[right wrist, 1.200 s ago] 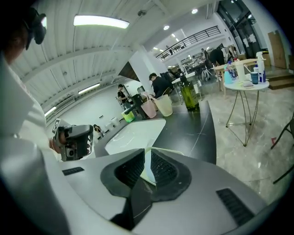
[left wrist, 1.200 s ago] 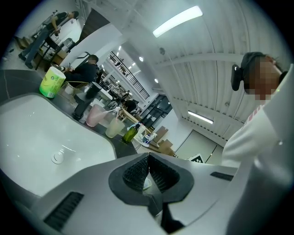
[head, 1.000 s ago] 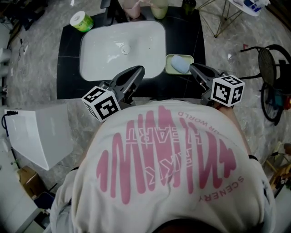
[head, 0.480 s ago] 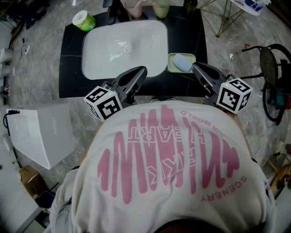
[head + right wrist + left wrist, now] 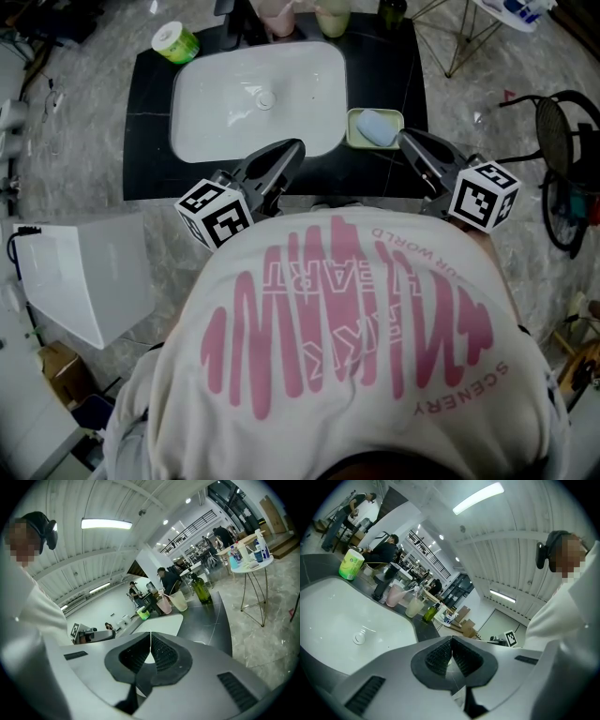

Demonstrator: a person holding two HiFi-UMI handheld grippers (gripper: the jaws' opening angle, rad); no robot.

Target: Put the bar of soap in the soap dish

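Lifted since a second ago, my right gripper (image 5: 405, 138) hangs just short of the soap dish (image 5: 353, 141).
Head view: the soap bar (image 5: 376, 127) lies in the dish, just ahead of my right tips; my left gripper (image 5: 294, 146) is farther off. Left gripper view: jaws together, empty. Right gripper view: jaws just closed, empty.

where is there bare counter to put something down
The black counter's left strip, between the sink and counter edge, in front of the green roll, is bare. Crowded: the back edge with cups, and right of the sink, the soap dish.
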